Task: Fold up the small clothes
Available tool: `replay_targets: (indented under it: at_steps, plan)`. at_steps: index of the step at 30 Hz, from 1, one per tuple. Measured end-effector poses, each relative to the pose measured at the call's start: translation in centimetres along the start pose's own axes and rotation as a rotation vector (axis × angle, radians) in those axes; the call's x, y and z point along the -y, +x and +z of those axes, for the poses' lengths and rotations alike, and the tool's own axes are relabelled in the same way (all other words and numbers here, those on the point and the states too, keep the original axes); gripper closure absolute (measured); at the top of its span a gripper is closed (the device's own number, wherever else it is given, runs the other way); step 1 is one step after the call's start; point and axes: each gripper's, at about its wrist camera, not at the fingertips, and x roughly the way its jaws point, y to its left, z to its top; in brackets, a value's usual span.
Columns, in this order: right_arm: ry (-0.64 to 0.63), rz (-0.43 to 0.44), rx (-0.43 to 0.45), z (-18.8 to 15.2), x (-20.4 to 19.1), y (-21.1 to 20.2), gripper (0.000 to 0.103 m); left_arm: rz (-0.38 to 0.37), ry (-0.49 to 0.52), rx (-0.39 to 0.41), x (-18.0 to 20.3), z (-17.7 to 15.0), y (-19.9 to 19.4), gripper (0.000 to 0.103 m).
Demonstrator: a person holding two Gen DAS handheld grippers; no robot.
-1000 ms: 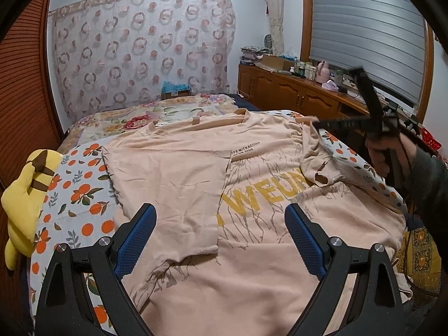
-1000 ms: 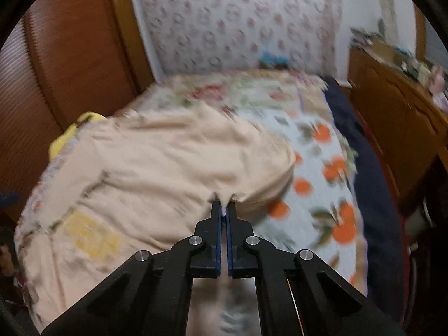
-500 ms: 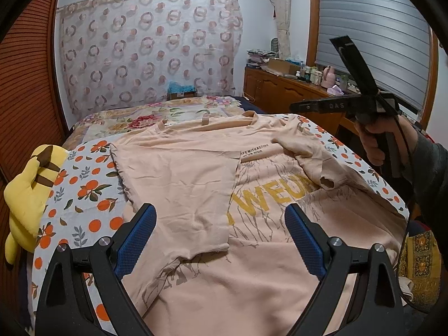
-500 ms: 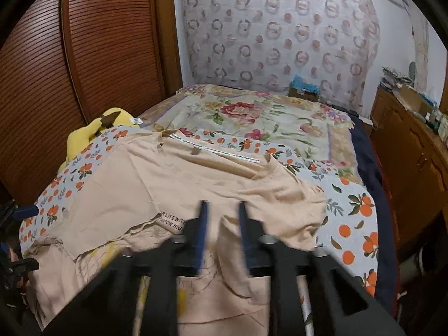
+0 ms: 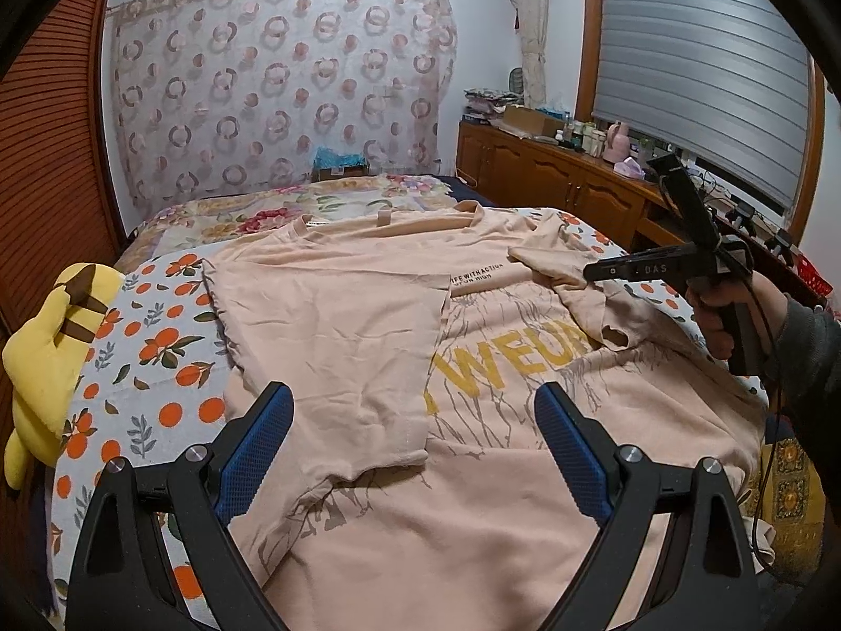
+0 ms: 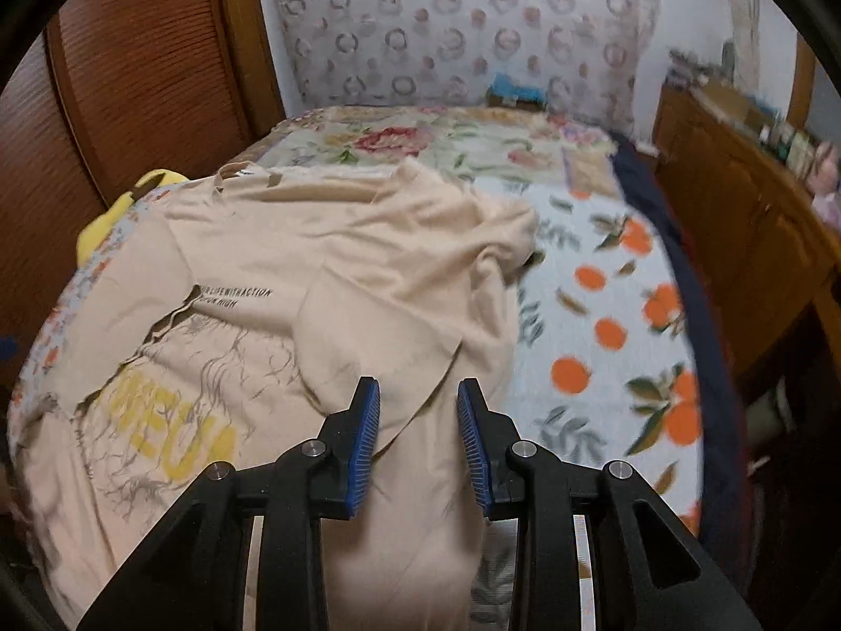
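A peach T-shirt with yellow lettering lies spread on the bed. Its left side is folded flat over the middle. The right sleeve lies crumpled on the chest by the lettering. My left gripper hovers wide open above the shirt's lower part, nothing between its blue pads. My right gripper, held by a hand, hangs just over that sleeve. In the right wrist view the right gripper stands open. The sleeve cloth lies below and ahead of it, and the pads do not press on it.
A yellow plush toy lies at the bed's left edge beside a wooden slatted door. The orange-print sheet shows right of the shirt. A floral quilt covers the far end. A wooden cabinet with bottles runs along the right.
My right gripper, shut on the sleeve a second ago, has opened and let it drop onto the shirt's chest, then sunk closer to it. The left gripper has stayed put.
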Motion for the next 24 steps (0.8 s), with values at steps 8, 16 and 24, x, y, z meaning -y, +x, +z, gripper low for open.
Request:
replay_targets:
  at_steps: [8, 16, 24]
  plan:
    - [-0.041, -0.003, 0.009, 0.9, -0.6, 0.9, 0.092, 0.001, -0.009, -0.005, 0.0, -0.3, 0.3, 0.009]
    - [-0.145, 0.075, 0.102, 3.1, -5.0, -1.1, 0.099, 0.001, -0.013, -0.006, -0.2, -0.4, 0.2, 0.009]
    - [-0.22, 0.142, 0.114, 4.3, -9.2, -1.0, 0.077, 0.004, -0.022, -0.005, -0.6, -0.7, 0.0, 0.009]
